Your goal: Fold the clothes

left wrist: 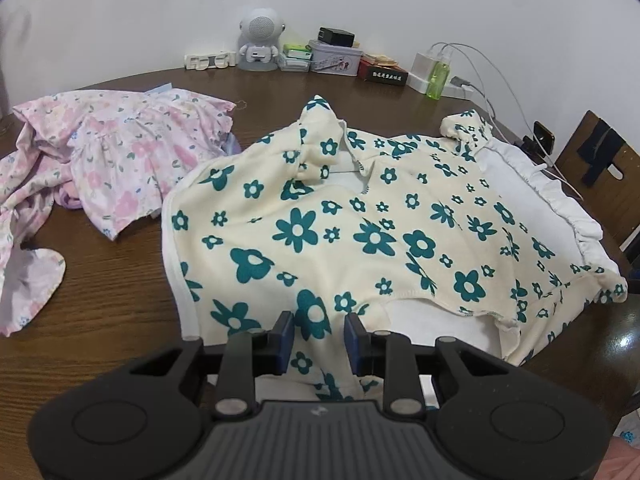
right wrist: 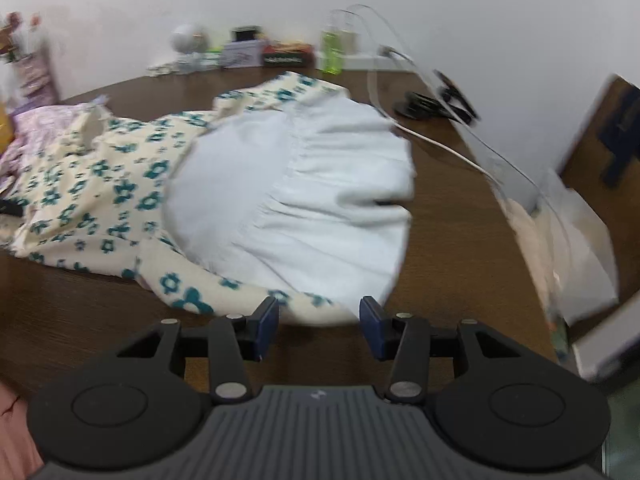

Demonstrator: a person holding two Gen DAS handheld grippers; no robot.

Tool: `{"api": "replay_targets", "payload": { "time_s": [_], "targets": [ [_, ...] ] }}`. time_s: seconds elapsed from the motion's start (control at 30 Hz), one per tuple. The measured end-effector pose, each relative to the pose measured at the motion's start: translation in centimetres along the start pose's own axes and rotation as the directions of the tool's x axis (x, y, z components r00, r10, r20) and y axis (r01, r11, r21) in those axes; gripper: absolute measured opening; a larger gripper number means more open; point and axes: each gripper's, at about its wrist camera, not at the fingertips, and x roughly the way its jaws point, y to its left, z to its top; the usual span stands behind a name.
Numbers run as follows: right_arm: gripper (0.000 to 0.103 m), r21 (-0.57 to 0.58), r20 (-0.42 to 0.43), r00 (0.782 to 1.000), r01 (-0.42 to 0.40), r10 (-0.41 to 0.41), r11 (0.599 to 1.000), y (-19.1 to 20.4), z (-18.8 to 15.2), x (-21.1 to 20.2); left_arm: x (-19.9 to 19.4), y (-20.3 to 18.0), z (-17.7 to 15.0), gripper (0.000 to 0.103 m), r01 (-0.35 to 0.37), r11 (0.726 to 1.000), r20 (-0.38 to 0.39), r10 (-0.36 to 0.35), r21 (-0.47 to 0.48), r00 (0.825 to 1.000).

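Here my left gripper (left wrist: pixel 318 334) sits low over the near edge of the cream dress with teal flowers (left wrist: pixel 360 232), its blue pads (left wrist: pixel 285 330) a narrow gap apart with a fold of the printed cloth running up between them; whether they actually pinch it I cannot tell. My right gripper (right wrist: pixel 319 322) hangs just off the near hem of the same garment, its jaws standing fairly wide with nothing clamped, only bare wood and the cloth's edge beyond the tips. That view is smeared with motion blur. From the right, the dress's white ruffled skirt (right wrist: pixel 304 184) spreads in front of me, flowered fabric wrapping its left and near sides. From the left, the dress lies across the middle of the dark wooden table (left wrist: pixel 104 280), collar end toward the wall, the white part showing along its right side. Left of it, just beside and partly touching, is a crumpled pink floral garment (left wrist: pixel 100 168). Along the wall at the table's far edge stand a small white robot-shaped speaker (left wrist: pixel 260 40), a tin box (left wrist: pixel 336 58) with a black charger on top, a dark red box (left wrist: pixel 382 74), and a green bottle (left wrist: pixel 436 76) with white cables (left wrist: pixel 500 76) trailing right toward a chair back (left wrist: pixel 600 168).
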Motion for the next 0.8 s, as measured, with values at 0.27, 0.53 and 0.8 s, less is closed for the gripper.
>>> {"api": "replay_targets", "payload": {
  "time_s": [0.27, 0.53, 0.8],
  "targets": [
    [0.04, -0.075, -0.141, 0.974, -0.187, 0.175, 0.979, 0.3, 1.8, 2.6, 0.1, -0.9, 0.0, 0.026, -0.047, 0.999, -0.012, 0.047, 0.002, 0.999],
    [0.002, -0.161, -0.21, 0.959, -0.226, 0.19, 0.961, 0.7, 2.5, 2.8, 0.4, -1.9, 0.2, 0.028, -0.096, 0.995, -0.022, 0.097, 0.024, 0.995],
    [0.002, -0.177, -0.039, 0.985, -0.17, 0.166, 0.969, -1.7, 7.3, -1.0, 0.5, -2.8, 0.3, 0.031, -0.155, 0.988, -0.032, 0.156, 0.026, 0.987]
  ]
}}
